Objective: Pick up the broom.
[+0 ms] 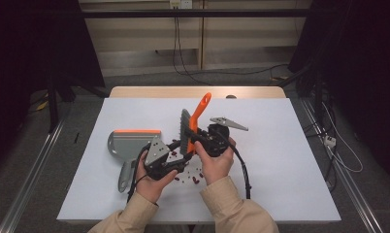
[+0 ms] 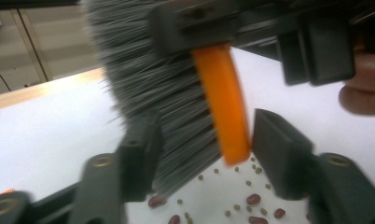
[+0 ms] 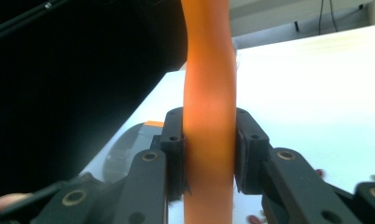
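Pinching the orange handle of the brush (image 1: 193, 127) near the table's (image 1: 290, 160) middle, the right gripper (image 3: 209, 156) held it upright, bristles left. The left gripper (image 2: 204, 154) stood spread around the brush head without pressing it. Beans (image 2: 253, 199) lay scattered beneath. A grey dustpan (image 1: 127, 145) sat left, nothing visible inside it.
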`<state>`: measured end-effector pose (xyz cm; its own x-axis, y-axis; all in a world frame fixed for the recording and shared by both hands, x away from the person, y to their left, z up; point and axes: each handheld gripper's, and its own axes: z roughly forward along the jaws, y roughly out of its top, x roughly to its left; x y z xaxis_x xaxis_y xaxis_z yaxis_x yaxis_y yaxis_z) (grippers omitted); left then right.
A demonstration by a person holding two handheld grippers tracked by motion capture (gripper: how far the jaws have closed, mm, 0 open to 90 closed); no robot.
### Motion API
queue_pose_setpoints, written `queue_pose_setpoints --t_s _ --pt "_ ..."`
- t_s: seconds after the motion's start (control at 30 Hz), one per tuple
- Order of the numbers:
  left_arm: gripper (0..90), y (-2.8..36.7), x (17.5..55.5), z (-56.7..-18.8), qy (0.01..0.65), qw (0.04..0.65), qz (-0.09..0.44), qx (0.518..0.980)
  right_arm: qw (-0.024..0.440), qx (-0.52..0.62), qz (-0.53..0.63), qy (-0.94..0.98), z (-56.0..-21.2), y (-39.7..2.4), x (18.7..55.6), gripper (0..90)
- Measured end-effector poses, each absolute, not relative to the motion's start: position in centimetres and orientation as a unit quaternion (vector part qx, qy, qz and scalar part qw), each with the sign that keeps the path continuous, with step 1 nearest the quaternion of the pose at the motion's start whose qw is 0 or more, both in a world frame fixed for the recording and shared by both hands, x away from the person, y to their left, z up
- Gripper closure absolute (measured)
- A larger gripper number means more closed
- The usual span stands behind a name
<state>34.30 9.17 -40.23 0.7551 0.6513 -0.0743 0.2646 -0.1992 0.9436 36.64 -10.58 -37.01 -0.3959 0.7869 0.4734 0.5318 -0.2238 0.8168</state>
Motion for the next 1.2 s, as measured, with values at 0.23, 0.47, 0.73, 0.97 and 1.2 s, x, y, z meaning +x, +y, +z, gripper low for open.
queue_pose_setpoints --t_s 0.23,0.47,0.73,0.97,1.2 --pt "27.9 10.0 34.6 -39.8 0.302 0.561 0.176 0.751 0.128 0.531 0.553 0.629 -36.3 -13.7 36.7 70.0" --pt "19.8 10.8 35.0 -39.5 0.303 0.568 0.163 0.748 0.151 0.527 0.530 0.647 -36.0 -16.7 36.4 70.0" --pt "14.2 11.9 35.3 -38.8 0.297 0.583 0.143 0.742 0.159 0.535 0.506 0.658 -36.3 -19.1 36.3 70.0" --pt "9.9 13.8 35.3 -38.2 0.295 0.579 0.143 0.747 0.169 0.535 0.481 0.674 -36.3 -20.8 36.1 70.0" --pt "7.6 15.8 35.3 -38.2 0.302 0.575 0.143 0.747 0.175 0.546 0.455 0.682 -36.2 -22.8 35.7 70.0"
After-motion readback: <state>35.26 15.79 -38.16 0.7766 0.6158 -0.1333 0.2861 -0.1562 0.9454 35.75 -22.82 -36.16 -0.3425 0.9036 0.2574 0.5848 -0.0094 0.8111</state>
